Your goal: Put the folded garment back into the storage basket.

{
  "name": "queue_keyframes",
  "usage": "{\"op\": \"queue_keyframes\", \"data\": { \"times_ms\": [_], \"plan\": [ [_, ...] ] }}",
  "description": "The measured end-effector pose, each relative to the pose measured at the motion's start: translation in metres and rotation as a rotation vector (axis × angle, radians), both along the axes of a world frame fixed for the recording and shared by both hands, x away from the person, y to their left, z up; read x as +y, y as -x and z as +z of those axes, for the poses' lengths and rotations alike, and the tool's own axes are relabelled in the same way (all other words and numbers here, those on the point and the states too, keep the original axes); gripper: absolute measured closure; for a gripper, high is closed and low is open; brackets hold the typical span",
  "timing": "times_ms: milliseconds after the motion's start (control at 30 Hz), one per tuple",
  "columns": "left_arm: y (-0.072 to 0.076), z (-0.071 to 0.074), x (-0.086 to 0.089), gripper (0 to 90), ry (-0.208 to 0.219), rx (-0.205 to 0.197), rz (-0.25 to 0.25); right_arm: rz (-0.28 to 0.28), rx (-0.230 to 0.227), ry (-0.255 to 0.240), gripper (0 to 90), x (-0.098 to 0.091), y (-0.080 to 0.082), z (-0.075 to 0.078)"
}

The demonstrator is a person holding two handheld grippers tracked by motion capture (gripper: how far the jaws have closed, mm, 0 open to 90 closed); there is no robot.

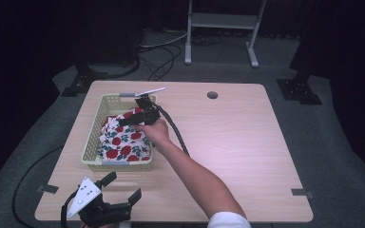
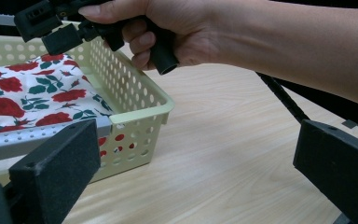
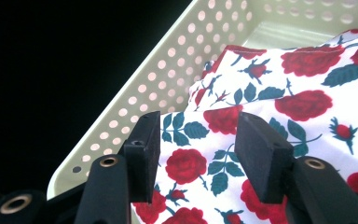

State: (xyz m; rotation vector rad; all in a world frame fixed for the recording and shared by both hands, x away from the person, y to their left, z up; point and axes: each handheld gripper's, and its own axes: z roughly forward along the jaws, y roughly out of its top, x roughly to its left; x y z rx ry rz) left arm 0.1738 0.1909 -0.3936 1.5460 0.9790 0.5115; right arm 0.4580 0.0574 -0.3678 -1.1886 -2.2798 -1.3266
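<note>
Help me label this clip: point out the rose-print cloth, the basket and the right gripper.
rose-print cloth (image 1: 123, 142): high view, middle of the folded fabric.
basket (image 2: 142, 100): left gripper view, perforated side wall.
right gripper (image 3: 196, 154): right gripper view, gap midway between its fingertips.

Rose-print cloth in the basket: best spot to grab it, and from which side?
Grip the raised folded edge of the rose-print cloth, where a ridge stands up just ahead of the right claw. Come from above, jaws astride the ridge: the basket walls block a level approach, and the flat parts give the open jaws nothing to pinch. This is a judgement from its lie.
</note>
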Motion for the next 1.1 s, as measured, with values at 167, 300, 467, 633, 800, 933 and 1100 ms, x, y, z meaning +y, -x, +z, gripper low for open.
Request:
{"op": "queue_keyframes", "data": {
  "times_ms": [167, 300, 467, 633, 800, 933, 1100],
  "plan": [
    [0.0, 0.0, 0.0, 0.0, 0.003, 0.004, 0.0, 0.006, -0.003, 0.02, 41.3, -0.002, 0.0, 0.002],
    [0.0, 0.0, -0.001, 0.0, 0.006, 0.004, -0.001, 0.015, -0.008, 0.018, 36.2, -0.004, 0.001, 0.004],
    [0.0, 0.0, -0.002, 0.0, 0.007, 0.005, 0.001, 0.045, -0.001, 0.028, 26.3, -0.003, 0.004, 0.005],
    [0.0, 0.0, -0.003, 0.0, 0.004, 0.001, -0.004, 0.052, 0.002, 0.02, 19.4, -0.006, 0.005, 0.007],
    [0.0, 0.0, -0.003, 0.0, -0.005, 0.0, -0.005, 0.068, -0.013, 0.009, 13.0, -0.011, 0.006, 0.012],
    [0.0, 0.0, -0.002, 0.0, -0.005, -0.001, -0.006, 0.101, -0.032, -0.002, 11.4, -0.016, 0.007, 0.017],
    [0.001, 0.0, -0.001, 0.0, -0.001, 0.003, -0.008, 0.128, -0.06, 0.013, 11.2, -0.023, 0.01, 0.022]
  ]
}}
